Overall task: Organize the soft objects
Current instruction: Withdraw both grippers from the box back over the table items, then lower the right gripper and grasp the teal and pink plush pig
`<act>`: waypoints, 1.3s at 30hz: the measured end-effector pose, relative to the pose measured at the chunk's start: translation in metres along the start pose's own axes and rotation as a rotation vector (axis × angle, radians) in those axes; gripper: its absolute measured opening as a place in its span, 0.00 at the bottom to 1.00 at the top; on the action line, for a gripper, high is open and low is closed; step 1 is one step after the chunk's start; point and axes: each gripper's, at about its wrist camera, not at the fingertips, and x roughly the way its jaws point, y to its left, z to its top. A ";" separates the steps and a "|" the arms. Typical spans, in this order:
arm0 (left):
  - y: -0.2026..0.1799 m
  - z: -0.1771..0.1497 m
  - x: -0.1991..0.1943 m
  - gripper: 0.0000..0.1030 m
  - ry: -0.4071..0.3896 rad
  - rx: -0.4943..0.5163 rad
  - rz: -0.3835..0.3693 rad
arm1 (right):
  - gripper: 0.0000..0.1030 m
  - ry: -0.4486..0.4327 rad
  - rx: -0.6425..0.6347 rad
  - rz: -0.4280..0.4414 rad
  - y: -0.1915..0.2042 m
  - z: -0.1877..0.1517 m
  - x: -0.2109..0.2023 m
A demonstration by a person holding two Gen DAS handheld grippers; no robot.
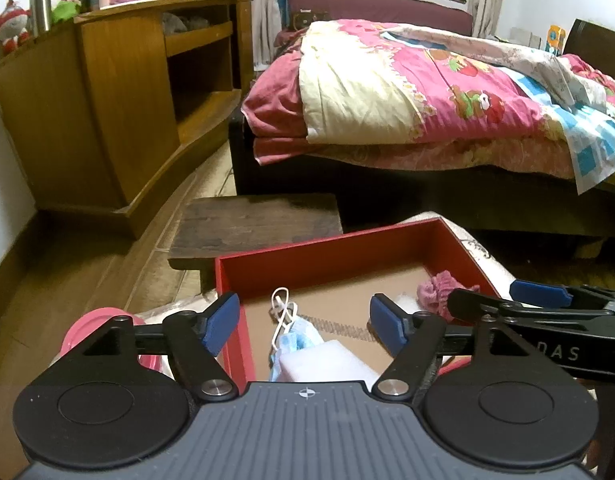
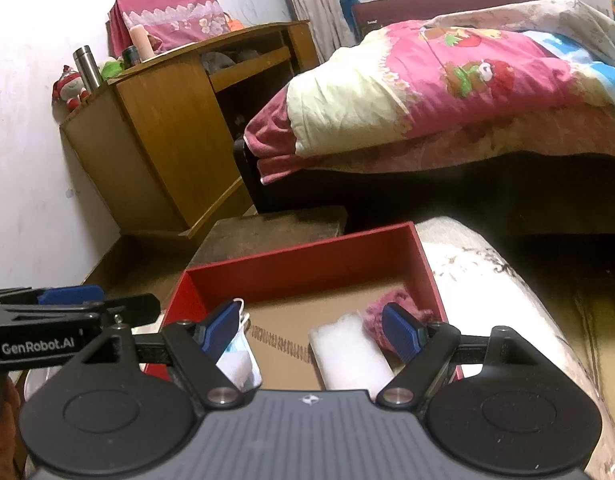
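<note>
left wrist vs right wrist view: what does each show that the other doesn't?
Only left wrist: a pink round object low at the left, and the right tongs entering from the right.

Only right wrist: the left tongs entering from the left, and the pale cushion the box sits on, seen at length.

Both: the red box holding a blue face mask, white padding and a pink knit item; the bed, wooden cabinet and dark stool.
</note>
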 end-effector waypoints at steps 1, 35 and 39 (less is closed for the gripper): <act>0.000 -0.002 -0.001 0.69 0.002 0.003 0.000 | 0.50 0.002 0.001 -0.003 0.000 -0.002 -0.002; -0.010 -0.074 -0.024 0.77 0.178 0.017 -0.139 | 0.51 0.125 0.068 -0.011 -0.016 -0.063 -0.049; -0.010 -0.081 -0.026 0.77 0.198 0.015 -0.153 | 0.51 0.145 0.069 -0.019 -0.020 -0.073 -0.059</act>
